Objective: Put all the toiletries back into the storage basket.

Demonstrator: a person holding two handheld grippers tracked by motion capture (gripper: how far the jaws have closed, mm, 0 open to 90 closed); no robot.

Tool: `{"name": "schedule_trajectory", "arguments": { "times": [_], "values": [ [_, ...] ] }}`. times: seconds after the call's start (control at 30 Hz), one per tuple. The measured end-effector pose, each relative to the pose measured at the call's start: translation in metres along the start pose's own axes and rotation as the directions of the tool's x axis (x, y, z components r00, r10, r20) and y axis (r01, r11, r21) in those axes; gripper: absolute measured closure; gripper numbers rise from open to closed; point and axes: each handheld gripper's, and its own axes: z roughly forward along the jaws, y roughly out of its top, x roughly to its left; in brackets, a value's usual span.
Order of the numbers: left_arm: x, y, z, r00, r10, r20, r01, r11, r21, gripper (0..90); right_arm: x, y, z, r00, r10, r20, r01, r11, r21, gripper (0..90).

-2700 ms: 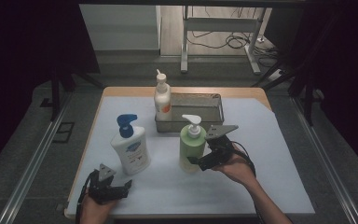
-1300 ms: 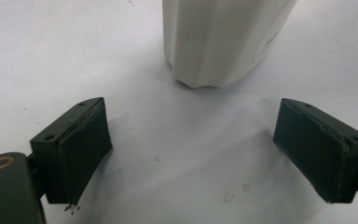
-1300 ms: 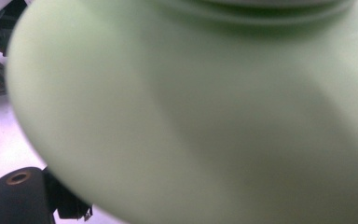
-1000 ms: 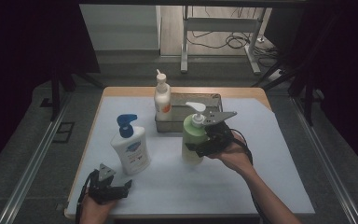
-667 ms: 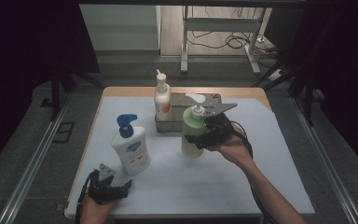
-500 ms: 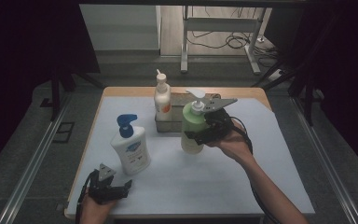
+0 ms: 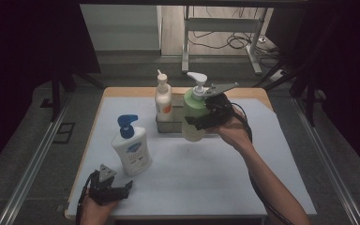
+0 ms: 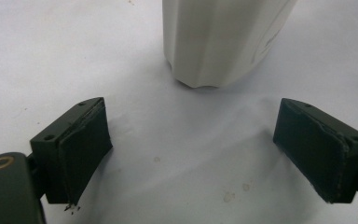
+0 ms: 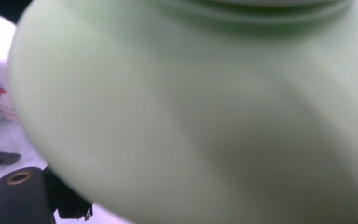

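Observation:
My right gripper (image 7: 205, 123) is shut on a pale green pump bottle (image 7: 193, 115) and holds it in the air, just in front of the grey metal tray (image 7: 165, 125). Up close in the right gripper view, the green bottle (image 9: 205, 121) is pressed between the jaws. A white bottle with an orange label (image 7: 163, 97) stands in the tray. A white bottle with a blue pump (image 7: 131, 147) stands at the front left. My left gripper (image 7: 117, 188) rests open at the table's front left edge; the white bottle's base (image 8: 223, 42) stands just beyond its jaws.
The white table mat (image 7: 206, 178) has free room in the middle and at the right. A metal frame with cables (image 7: 225, 28) stands on the floor behind the table.
My right gripper took hold of the green bottle, lifted it off the mat and carried it back toward the tray. The left gripper has stayed still.

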Motion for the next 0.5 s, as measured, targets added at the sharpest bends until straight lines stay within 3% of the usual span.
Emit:
{"name": "schedule_trajectory", "arguments": {
  "times": [0.5],
  "values": [
    [0.0, 0.0, 0.0, 1.0, 0.001, 0.001, -0.001, 1.0, 0.002, 10.2, -0.013, 0.02, 0.01, 0.9985, 0.005, 0.054, -0.005, 1.0, 0.002, 12.2]
  ]
}}
